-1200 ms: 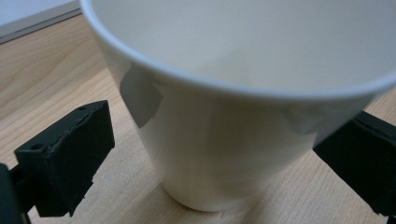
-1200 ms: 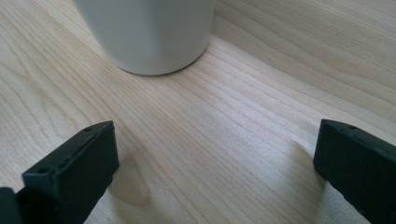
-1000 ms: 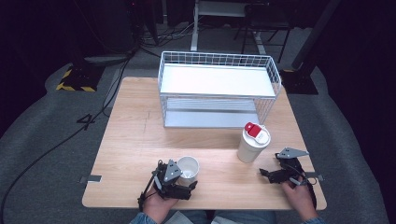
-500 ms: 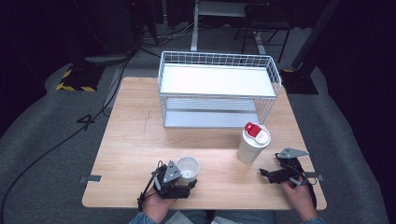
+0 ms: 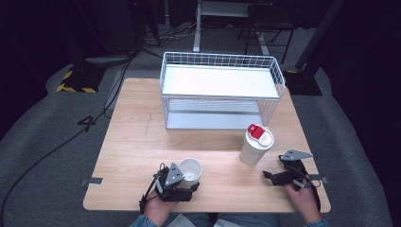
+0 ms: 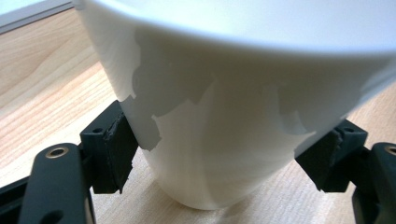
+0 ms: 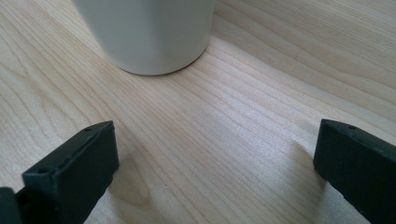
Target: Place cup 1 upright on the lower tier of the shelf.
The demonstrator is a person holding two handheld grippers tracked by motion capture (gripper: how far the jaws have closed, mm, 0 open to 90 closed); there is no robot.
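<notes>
Dark room w/ cables on grey floor round a wooden table [image 5: 142,127]; high view: white wire rack [image 5: 220,90] at far centre is bare on both shelves, small white cup [image 5: 190,171] near left sits in left gripper [image 5: 187,185], taller lidded cup [image 5: 256,144] w/ red tab stands right, just beyond right gripper [image 5: 270,176]. Left gripper view: jaws have just closed, pads pressed on cup's lower wall, base on the wood, so prob. grasp done, lift and placing left. Right gripper view: jaws wide, nothing between, lidded cup's base ahead untouched; no readable writing anywhere.
</notes>
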